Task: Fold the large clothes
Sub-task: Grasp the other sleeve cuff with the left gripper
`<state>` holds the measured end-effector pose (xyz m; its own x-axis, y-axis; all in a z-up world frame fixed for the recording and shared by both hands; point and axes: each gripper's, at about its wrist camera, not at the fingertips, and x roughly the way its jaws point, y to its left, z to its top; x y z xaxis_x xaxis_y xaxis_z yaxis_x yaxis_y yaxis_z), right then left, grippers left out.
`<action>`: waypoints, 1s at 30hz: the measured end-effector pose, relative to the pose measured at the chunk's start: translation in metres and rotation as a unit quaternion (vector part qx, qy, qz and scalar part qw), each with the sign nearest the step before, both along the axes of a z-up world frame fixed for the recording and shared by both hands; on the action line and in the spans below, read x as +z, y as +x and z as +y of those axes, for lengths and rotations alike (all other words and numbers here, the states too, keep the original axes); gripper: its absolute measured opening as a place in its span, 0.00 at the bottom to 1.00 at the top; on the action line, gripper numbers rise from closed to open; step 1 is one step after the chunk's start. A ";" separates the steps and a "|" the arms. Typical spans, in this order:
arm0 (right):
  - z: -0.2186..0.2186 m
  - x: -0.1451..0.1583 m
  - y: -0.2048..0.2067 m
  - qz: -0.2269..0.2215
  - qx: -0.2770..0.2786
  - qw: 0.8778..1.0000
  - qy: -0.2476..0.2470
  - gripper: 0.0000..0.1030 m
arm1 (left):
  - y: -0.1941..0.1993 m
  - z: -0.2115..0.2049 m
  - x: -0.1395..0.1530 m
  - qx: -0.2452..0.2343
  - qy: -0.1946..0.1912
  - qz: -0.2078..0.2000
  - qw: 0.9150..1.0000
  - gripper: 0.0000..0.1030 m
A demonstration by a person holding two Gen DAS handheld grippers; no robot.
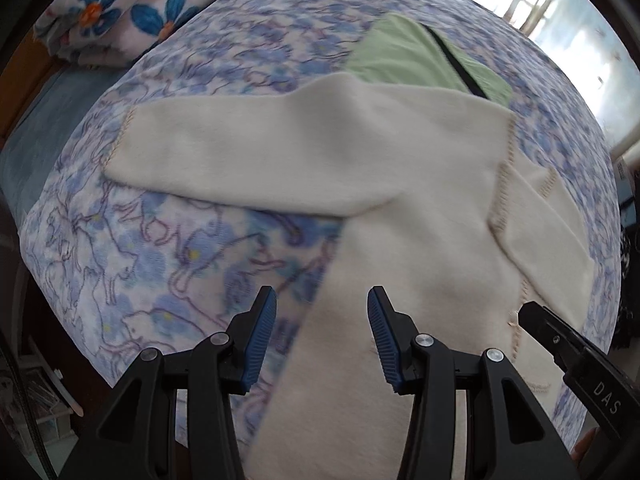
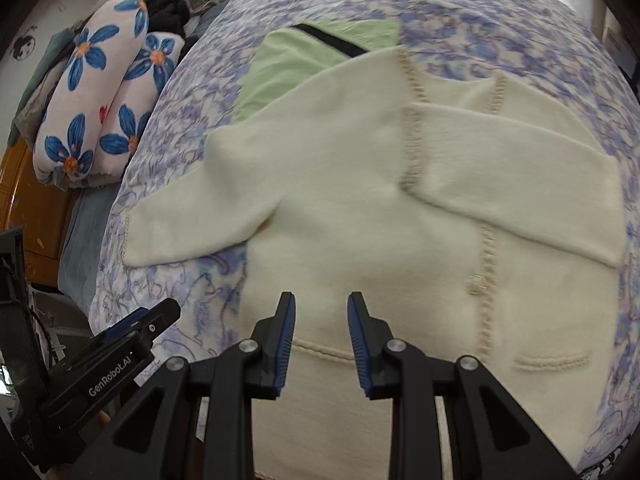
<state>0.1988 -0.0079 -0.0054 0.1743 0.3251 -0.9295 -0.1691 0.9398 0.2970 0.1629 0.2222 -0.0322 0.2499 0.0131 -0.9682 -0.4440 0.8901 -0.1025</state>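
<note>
- Cream cardigan [image 1: 400, 184] in the left wrist view lies spread flat on a bed covered by a blue-and-lilac floral blanket [image 1: 160, 248]; one sleeve stretches out to the picture's left, and the other sleeve is folded across the body at the right.
- A light green garment [image 1: 404, 56] with a dark strip lies partly under the cardigan's far edge.
- A white pillow with big blue flowers [image 1: 132, 8] sits at the upper left, off the blanket.
- The left gripper [image 1: 322, 300] hangs over the cardigan's near left edge, pointing steeply down; its blue-padded jaws stand apart with nothing between them.
- The tip of the other gripper shows at the lower right edge, over the cardigan's stitched front.
- In the right wrist view the cardigan [image 2: 344, 200] fills the middle, its stitched front band and a button running down the right half, a pocket seam near the bottom.
- The green garment [image 2: 288, 68] peeks out beyond the shoulder, and the flowered pillow [image 2: 104, 96] lies at the left.
- The right gripper [image 2: 321, 304] hovers above the lower body of the cardigan, jaws parted and empty.
- The left gripper [image 2: 156, 318] is seen at the lower left, over the blanket [image 2: 188, 296] beside the hem.
</note>
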 end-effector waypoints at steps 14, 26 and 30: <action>0.141 -0.056 0.047 0.002 0.036 0.999 -0.004 0.26 | 0.001 0.178 -0.104 0.123 -0.094 0.022 0.988 0.45; 0.166 -0.083 0.063 0.012 0.040 0.999 -0.014 0.26 | 0.011 0.260 -0.170 0.241 -0.232 -0.028 0.942 0.45; 0.163 -0.089 0.063 0.017 0.037 0.999 -0.017 0.26 | 0.012 0.274 -0.187 0.275 -0.264 -0.044 0.924 0.46</action>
<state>0.2622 0.1549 -0.0939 0.1195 0.3031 -0.9454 -0.2285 0.9351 0.2709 0.1753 0.4960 -0.2195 0.4229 -0.3066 -0.8527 -0.7834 0.3492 -0.5141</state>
